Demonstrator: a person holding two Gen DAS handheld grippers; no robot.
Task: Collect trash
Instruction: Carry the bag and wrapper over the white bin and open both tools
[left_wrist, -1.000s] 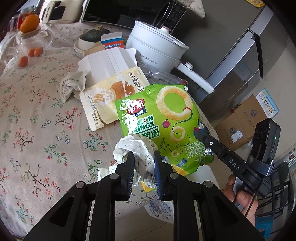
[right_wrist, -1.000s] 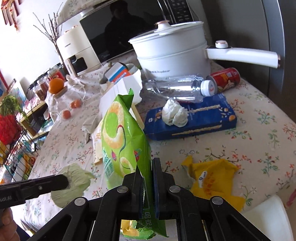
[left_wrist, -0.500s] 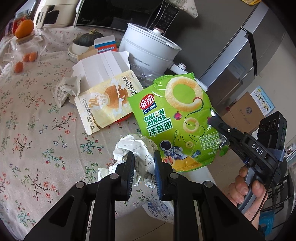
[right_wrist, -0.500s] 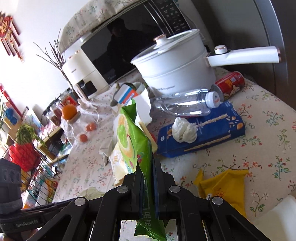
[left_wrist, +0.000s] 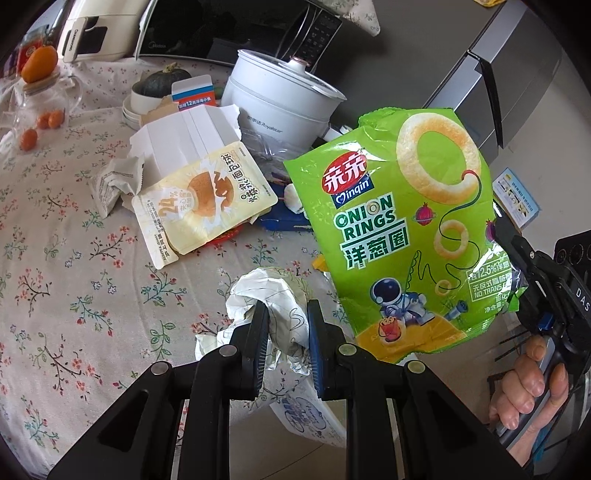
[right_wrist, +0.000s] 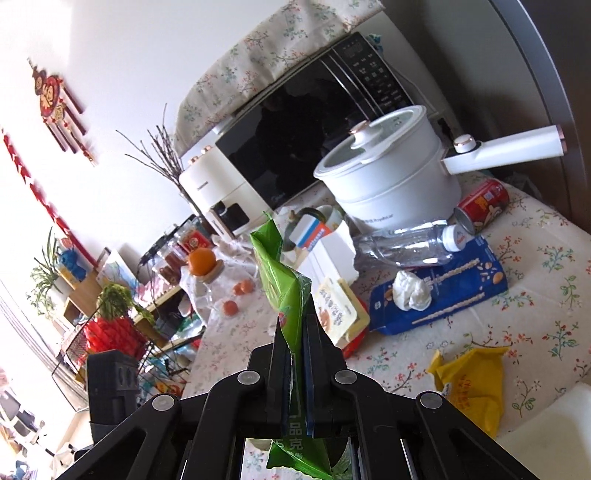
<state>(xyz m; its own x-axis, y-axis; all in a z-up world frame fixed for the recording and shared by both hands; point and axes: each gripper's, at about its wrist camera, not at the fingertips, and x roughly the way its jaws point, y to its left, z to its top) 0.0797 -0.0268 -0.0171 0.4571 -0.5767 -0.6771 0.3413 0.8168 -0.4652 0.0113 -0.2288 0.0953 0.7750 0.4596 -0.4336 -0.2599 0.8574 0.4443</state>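
Since a second ago we have lifted the green snack bag (left_wrist: 402, 236) higher and swung it up off the table (left_wrist: 74, 258), so its printed face now fills the left view. Our right gripper (right_wrist: 295, 332) has its jaws clamped on the bag's lower edge, a pinch that lets the empty bag hang free and flat for carrying. Our left gripper (left_wrist: 284, 332) has its jaws closed on a crumpled white wrapper (left_wrist: 273, 295), held just above the table edge, so we judge both pieces are ready to go to a bin, which we cannot see. Beyond them more trash lies on the flowered tablecloth: a yellow packet (right_wrist: 472, 384), a cream bread bag (left_wrist: 203, 203) on torn white cardboard (left_wrist: 188, 136), a tissue (right_wrist: 410, 291) resting on a blue carton (right_wrist: 461, 291), a plastic bottle (right_wrist: 402, 247) and a red can (right_wrist: 484, 206) lying on their sides. Farther back stand a white pot (right_wrist: 391, 177), a microwave (right_wrist: 314, 136) under a cloth, and a jar topped by an orange (right_wrist: 201, 260). To the right rises a grey fridge (left_wrist: 498, 62); cardboard boxes sit on the floor.
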